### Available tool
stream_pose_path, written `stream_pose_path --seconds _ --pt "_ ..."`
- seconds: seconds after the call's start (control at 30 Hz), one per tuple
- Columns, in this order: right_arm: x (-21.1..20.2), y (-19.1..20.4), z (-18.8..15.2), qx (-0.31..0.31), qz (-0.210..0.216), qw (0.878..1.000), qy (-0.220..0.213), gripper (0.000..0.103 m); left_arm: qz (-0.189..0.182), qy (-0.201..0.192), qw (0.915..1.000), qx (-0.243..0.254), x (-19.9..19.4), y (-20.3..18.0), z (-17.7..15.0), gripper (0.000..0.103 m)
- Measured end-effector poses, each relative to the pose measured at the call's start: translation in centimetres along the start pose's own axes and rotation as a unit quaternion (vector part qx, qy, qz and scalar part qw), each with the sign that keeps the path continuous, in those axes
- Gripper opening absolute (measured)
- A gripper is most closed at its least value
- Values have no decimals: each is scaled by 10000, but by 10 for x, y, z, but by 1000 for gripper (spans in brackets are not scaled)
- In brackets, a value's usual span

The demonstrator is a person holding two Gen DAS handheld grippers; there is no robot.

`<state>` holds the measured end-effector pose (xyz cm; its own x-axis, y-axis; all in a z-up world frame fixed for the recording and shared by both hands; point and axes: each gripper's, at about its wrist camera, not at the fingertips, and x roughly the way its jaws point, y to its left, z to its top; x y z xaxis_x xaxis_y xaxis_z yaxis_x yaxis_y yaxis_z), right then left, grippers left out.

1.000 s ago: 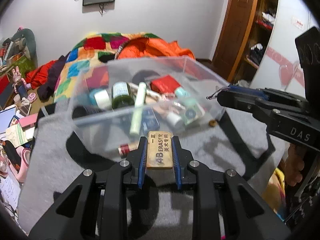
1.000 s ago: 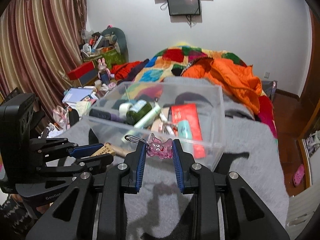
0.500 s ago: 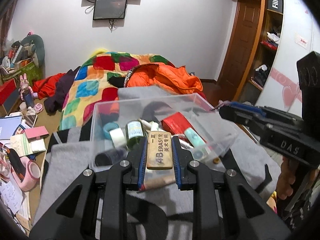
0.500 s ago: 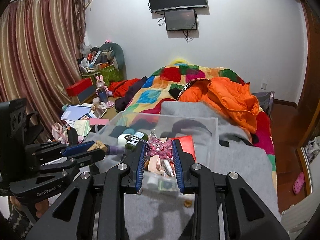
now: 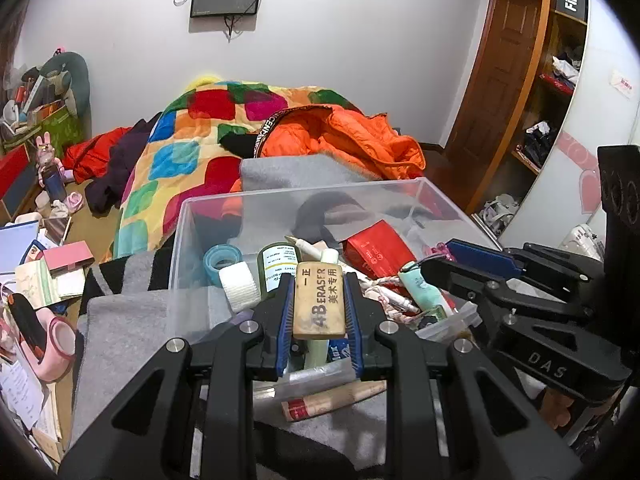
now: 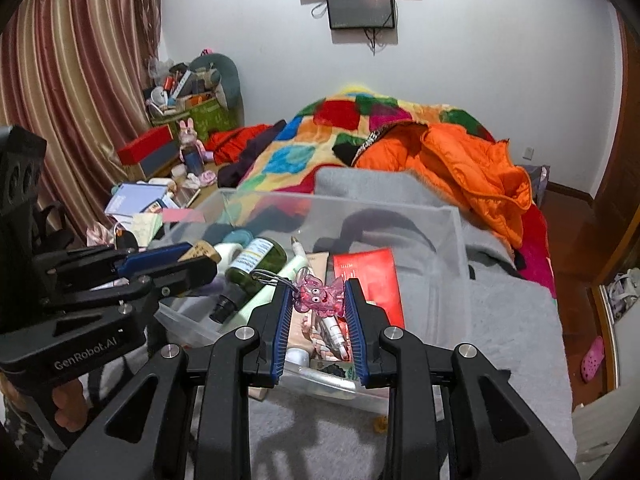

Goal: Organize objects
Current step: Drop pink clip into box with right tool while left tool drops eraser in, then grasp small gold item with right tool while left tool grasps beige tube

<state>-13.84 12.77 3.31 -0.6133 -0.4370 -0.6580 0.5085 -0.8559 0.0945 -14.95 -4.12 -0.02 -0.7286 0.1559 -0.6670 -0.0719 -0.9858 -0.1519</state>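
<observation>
Grey fleecy blanket (image 5: 120,332) covers the bed, with a clear hard-plastic bin (image 5: 304,200) of bottles and tubes resting on it. Both grippers reach level over the bin's near rim. The left gripper (image 5: 319,300) is clamped on a worn tan rectangular eraser (image 5: 319,300); the right gripper (image 6: 318,295) pinches a glossy translucent pink keychain charm (image 6: 319,295).

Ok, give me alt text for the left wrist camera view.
The left gripper clamps a tan 4B eraser above a clear plastic bin of small items on a grey blanket. The right gripper reaches in from the right.
</observation>
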Motion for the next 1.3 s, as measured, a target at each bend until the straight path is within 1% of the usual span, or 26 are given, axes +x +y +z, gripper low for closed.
stream_pose_path --seconds 0.17,0.33,0.43,0.5,0.57,0.6,0.63,0.7,0.77,0.8,0.87,0.93,0.97,1.07,1.17,1.3 --pt "11 0 -4 -52 24 9999 117 24 -12 57 10000 -14 6 1 -2 23" --pt "13 9 -7 -223 -46 9997 95 24 24 106 9999 8 9 0 -2 23" --pt "13 13 -9 -336 -88 9993 107 24 38 70 10000 27 6 -2 -3 23" --pt "12 14 -10 -381 -59 9992 122 26 40 16 10000 46 2 -3 -3 28" --pt "9 14 -10 -391 -49 9992 113 41 68 -41 10000 58 -4 -4 -4 37" --pt "6 14 -11 -387 -79 9992 63 44 99 -85 9999 65 -7 -4 -5 40" --pt "2 13 -12 -387 -118 9992 3 48 123 -120 9998 65 -11 -4 -5 45" --pt "-5 13 -14 -402 -195 9990 -85 48 140 -191 9997 70 -18 -5 -6 51" --pt "-13 10 -16 -385 -225 9989 -134 48 160 -273 9995 85 -27 -7 -8 62" --pt "-16 8 -17 -366 -231 9990 -150 48 161 -309 9993 93 -31 -8 -10 66" --pt "-24 4 -20 -314 -255 9990 -178 49 157 -369 9991 107 -39 -10 -14 79" --pt "-32 0 -22 -274 -284 9990 -223 51 158 -397 9990 118 -47 -12 -20 86" --pt "-37 -1 -24 -251 -313 9989 -258 53 160 -397 9990 124 -49 -13 -22 89" --pt "-50 -8 -31 -174 -383 9985 -360 58 174 -323 9992 146 -55 -14 -33 90" --pt "-59 -14 -39 -131 -422 9984 -352 59 138 -144 9997 135 -54 -14 -45 91" --pt "-59 -15 -52 -109 -444 9987 -212 59 192 164 9996 132 -41 -14 -62 91"
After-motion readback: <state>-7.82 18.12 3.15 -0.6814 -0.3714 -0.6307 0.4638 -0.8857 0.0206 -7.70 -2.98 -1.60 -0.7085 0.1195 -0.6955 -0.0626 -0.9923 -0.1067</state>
